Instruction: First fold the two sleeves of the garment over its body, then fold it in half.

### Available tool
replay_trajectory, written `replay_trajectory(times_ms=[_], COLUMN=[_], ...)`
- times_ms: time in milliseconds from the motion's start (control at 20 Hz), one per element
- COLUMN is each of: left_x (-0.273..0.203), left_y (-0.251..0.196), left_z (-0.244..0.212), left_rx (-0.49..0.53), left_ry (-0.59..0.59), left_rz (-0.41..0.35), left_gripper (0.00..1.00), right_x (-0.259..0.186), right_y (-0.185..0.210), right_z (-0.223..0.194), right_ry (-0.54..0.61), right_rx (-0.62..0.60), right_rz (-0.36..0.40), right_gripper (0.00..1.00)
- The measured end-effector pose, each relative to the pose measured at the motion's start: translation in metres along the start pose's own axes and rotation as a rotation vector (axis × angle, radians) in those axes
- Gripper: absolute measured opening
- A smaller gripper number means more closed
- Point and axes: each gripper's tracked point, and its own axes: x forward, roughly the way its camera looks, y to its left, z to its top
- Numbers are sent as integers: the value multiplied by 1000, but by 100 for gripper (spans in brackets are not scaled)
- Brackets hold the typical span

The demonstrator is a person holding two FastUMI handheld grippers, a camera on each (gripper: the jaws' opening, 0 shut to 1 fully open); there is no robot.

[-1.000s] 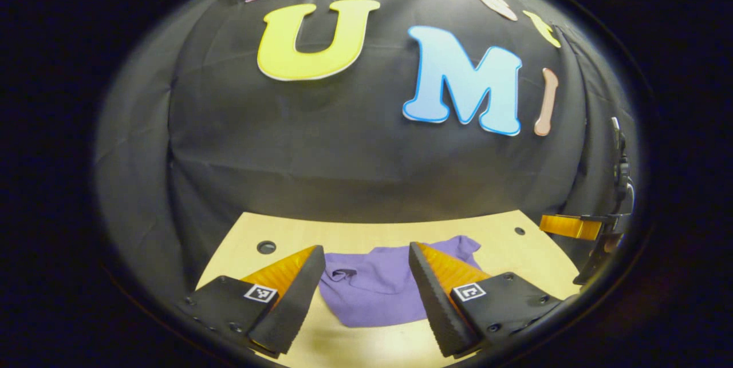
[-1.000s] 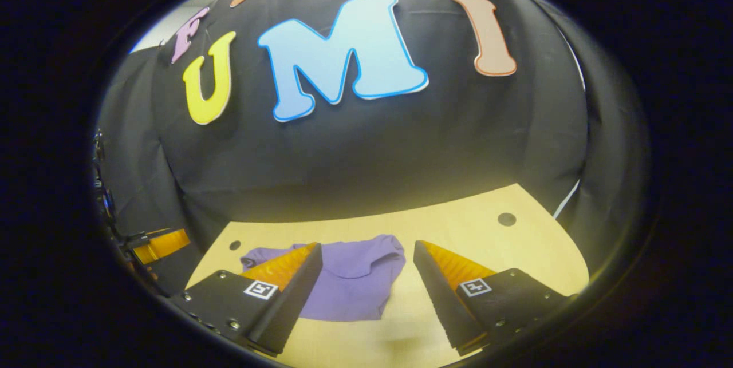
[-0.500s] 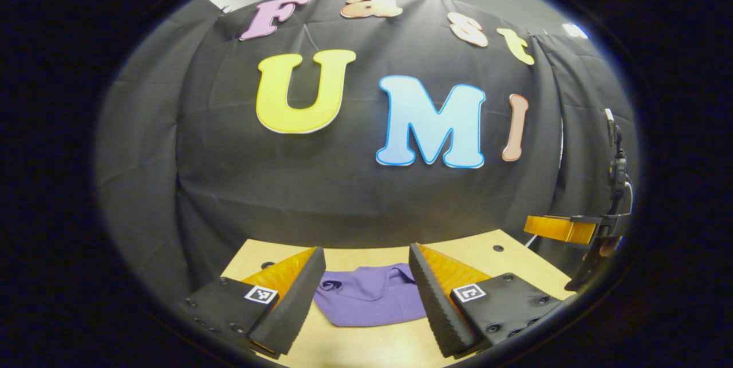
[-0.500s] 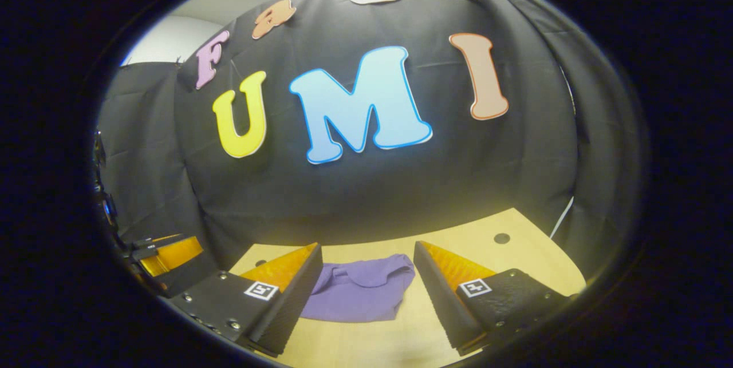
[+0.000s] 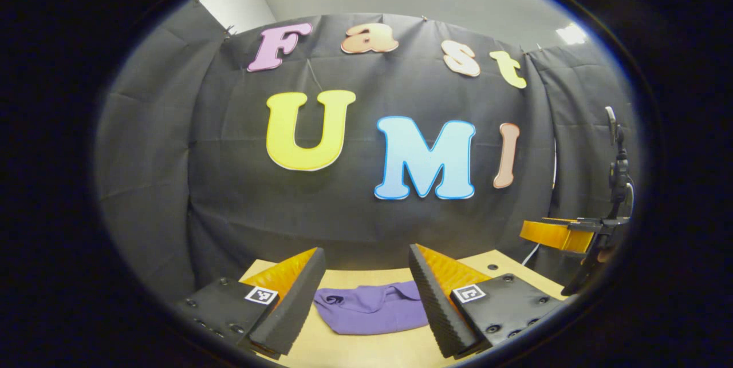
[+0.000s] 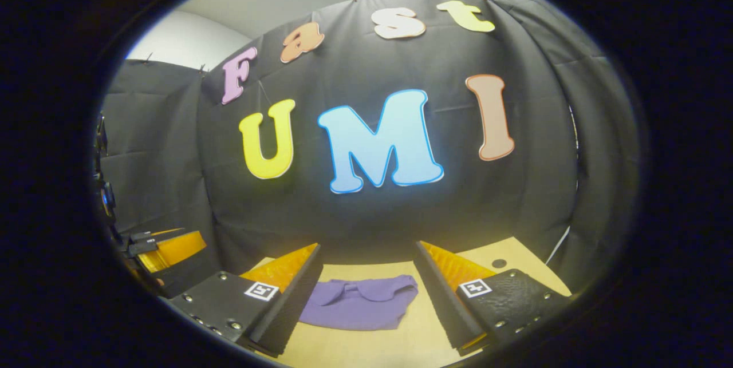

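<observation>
The purple garment (image 5: pixel 371 312) lies folded into a compact bundle on the light wooden table (image 5: pixel 355 351). In the left gripper view it sits ahead of and below my left gripper (image 5: pixel 366 253), which is open with nothing between its fingers. The right gripper view has the same garment (image 6: pixel 358 307) lying between and beyond the fingers of my right gripper (image 6: pixel 366 249), also open and holding nothing. Both grippers are raised off the cloth. My right gripper (image 5: pixel 558 233) appears again at the right edge of the left gripper view, and my left gripper (image 6: pixel 166 245) at the left edge of the right gripper view.
The black cloth wall rises directly behind the table's far edge. Small round holes (image 6: pixel 499 263) mark the tabletop near its corners. A white cable (image 6: pixel 558 245) hangs at the table's right side. Bare wood surrounds the garment.
Both grippers have lifted and tilted upward away from the table, so the garment has sunk lower and looks smaller in each view. Both stay open; the garment has not moved.
</observation>
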Motion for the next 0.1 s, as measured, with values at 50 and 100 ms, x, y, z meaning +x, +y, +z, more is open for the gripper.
replay_trajectory(times_ms=[50, 100], left_x=[-3, -6], left_y=[-1, 0], left_z=[5, 9], left_rx=[1, 0], left_ry=[-9, -19], left_rz=[-1, 1], left_gripper=[93, 93], right_x=[-3, -6], right_y=[2, 2], right_z=[4, 7], right_ry=[-14, -23], right_rx=[0, -1], right_rz=[0, 0], right_gripper=[99, 99])
